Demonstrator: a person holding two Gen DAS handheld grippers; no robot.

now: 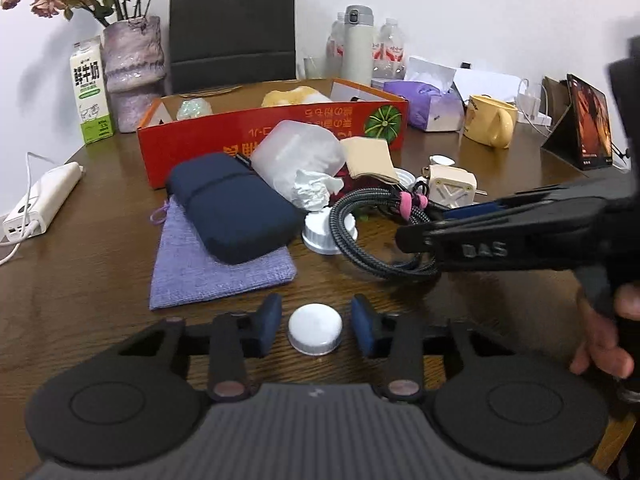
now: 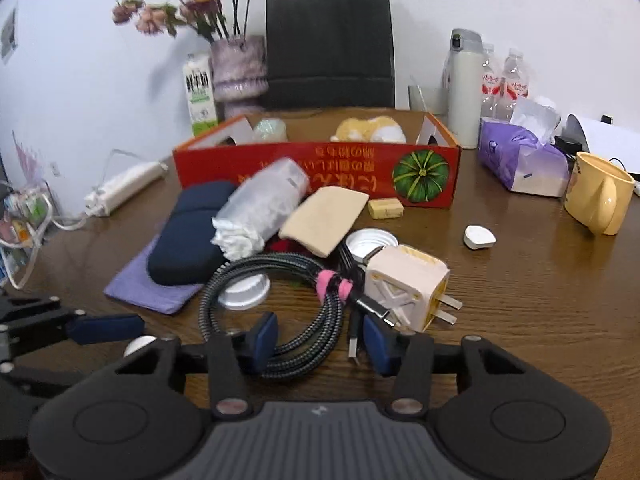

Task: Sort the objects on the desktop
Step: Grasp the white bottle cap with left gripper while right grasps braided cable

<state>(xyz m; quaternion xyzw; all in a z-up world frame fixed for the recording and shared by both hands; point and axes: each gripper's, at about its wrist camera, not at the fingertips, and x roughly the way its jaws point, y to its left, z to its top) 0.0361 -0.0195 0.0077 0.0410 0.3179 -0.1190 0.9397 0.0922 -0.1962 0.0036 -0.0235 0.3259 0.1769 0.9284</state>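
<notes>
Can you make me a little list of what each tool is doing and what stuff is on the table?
left tool: open around a white cap, not squeezing it
right tool: open over the coiled cable, pads not pressing it
beside cable: white plug
behind: red box with a plush toy inside
left: navy case lying on a purple pouch
right: yellow mug, tissues

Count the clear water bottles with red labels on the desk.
2. One water bottle stands right beside the white thermos, the other just right of it, both behind the purple tissue pack. More may be hidden behind the thermos.
</notes>
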